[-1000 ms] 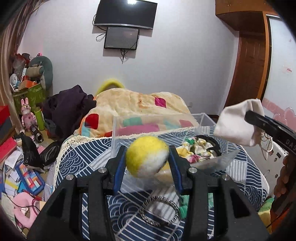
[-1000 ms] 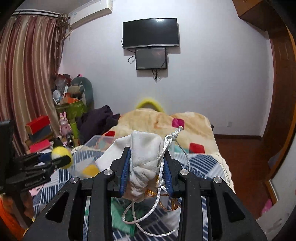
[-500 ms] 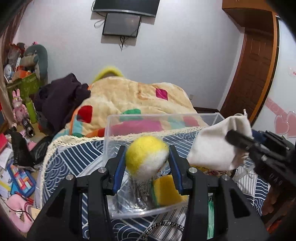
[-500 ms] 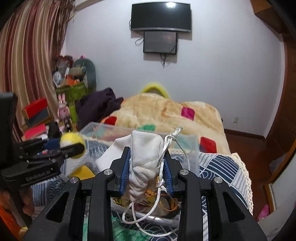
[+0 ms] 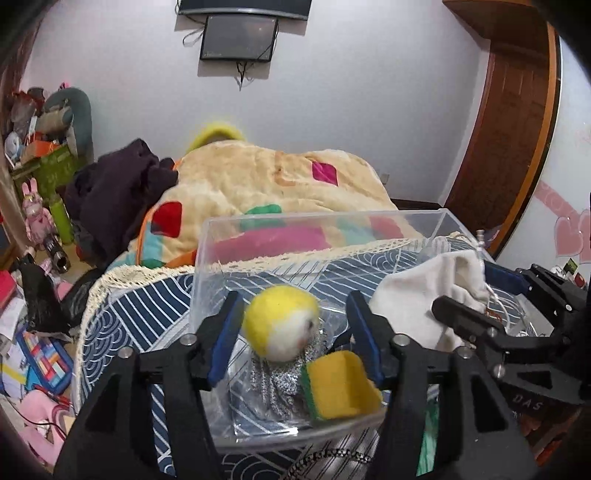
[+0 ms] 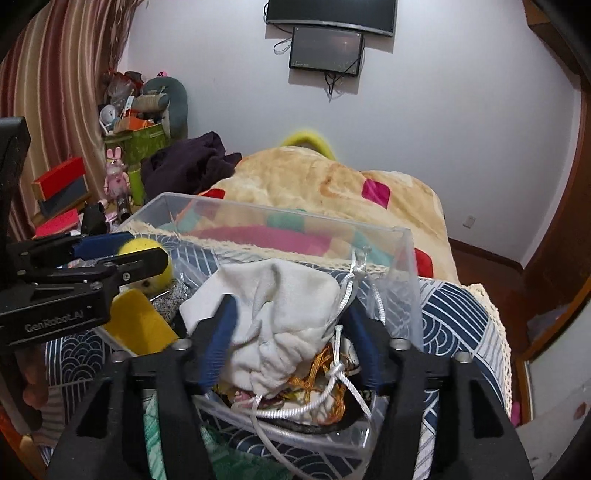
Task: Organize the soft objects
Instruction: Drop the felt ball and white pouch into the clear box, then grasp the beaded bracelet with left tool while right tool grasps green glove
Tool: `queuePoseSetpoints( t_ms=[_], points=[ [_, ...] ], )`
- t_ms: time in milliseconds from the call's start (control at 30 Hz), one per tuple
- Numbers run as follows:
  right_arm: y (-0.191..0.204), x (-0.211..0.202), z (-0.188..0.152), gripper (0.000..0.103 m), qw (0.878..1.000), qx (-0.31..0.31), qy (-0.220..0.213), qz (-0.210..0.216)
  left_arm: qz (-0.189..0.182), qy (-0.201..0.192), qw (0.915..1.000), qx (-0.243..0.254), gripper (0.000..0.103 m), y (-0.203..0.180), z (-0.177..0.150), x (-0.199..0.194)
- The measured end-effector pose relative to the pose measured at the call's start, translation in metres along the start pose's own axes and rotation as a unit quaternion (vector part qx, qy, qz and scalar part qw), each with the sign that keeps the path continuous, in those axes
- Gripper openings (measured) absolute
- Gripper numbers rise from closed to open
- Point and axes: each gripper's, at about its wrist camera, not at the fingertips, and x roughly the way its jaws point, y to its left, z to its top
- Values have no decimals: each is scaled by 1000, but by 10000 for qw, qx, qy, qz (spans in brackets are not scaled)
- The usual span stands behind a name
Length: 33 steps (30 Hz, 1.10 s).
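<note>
Both claws are opening over the clear plastic bin (image 5: 207, 258): the left claw (image 5: 295, 332) has let go of the yellow felt ball (image 5: 280, 325), and the right claw (image 6: 288, 332) is loosening off the white drawstring pouch (image 6: 280, 317). The pouch's cord (image 6: 343, 384) lies against a pad and could snag as the claw pulls away. The ball might bounce off the sponge (image 5: 340, 384) and out of the bin.

The yellow ball (image 5: 280, 321) is blurred at its edge in the lower middle of the left wrist view. The white pouch (image 6: 280, 314) hides most contents of the clear box (image 6: 402, 258). The upper screen (image 6: 332, 14) is cut by the top edge.

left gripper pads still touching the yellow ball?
Apart. The left wrist view shows clear gaps between the yellow ball and both pads of the opening left gripper.
</note>
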Motion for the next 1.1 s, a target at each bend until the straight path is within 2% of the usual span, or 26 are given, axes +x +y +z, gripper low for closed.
queuePoseSetpoints(
  t_ms=[100, 233, 367, 433, 567, 633, 833, 1100],
  points=[
    [-2, -9, 0, 80, 9999, 42, -82, -42, 15, -129, 9999, 104, 63, -6, 0, -14],
    [-3, -27, 4, 81, 9996, 85, -265, -43, -34, -313, 9994, 139, 70, -11, 0, -36],
    [-4, -53, 3, 83, 9984, 148, -534, -61, -94, -514, 9986, 108, 72, -12, 0, -59],
    [-5, -63, 3, 85, 9977, 200, -647, -45, -100, -623, 9980, 84, 77, -11, -1, -72],
    [-5, -82, -3, 98, 9955, 317, -890, -13, -112, -704, 9975, 39, 81, -8, -10, -91],
    [-2, -86, -8, 100, 9952, 328, -919, 19, -104, -678, 9976, 43, 83, -7, -16, -94],
    [14, -83, -29, 100, 9974, 95, -699, 113, -160, -391, 9991, 82, 83, -7, -45, -91],
    [25, -54, -61, 100, 9989, 180, -68, 417, -21, 115, 9999, 63, 80, -6, -80, -61]
  ],
)
